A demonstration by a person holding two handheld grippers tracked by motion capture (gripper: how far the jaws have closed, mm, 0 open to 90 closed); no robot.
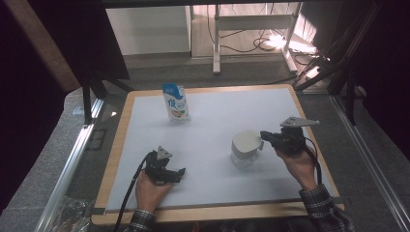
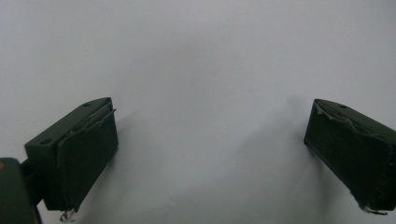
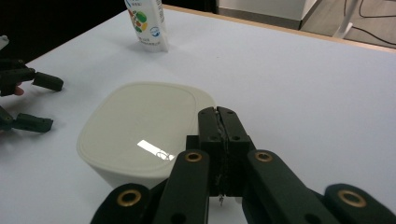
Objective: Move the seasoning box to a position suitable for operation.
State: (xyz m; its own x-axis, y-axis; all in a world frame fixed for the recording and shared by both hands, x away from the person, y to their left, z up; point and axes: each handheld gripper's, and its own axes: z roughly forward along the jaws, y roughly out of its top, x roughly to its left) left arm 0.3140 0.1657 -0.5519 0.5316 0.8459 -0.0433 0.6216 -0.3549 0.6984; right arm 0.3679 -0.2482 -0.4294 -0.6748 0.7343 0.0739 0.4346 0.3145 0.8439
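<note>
A white rounded-square lid (image 1: 245, 141) hangs slightly tilted just above a clear container (image 1: 241, 159) on the white mat. My right gripper (image 1: 264, 137) comes in from the right and is shut on the lid's near rim. In the right gripper view its jaws (image 3: 218, 116) are pressed together at the lid's (image 3: 140, 126) edge. My left gripper (image 1: 181, 174) rests low on the mat at the front left. It is open, and its wide-apart jaws (image 2: 210, 140) have bare mat between them. The left gripper (image 3: 32, 100) is also visible in the right gripper view at the far left.
A blue and white carton (image 1: 175, 102) stands upright at the back of the mat (image 1: 217, 111), left of centre, and shows in the right gripper view as the carton (image 3: 145, 23). The wooden table edge (image 1: 113, 145) frames the mat. Cables and desk legs lie on the floor beyond.
</note>
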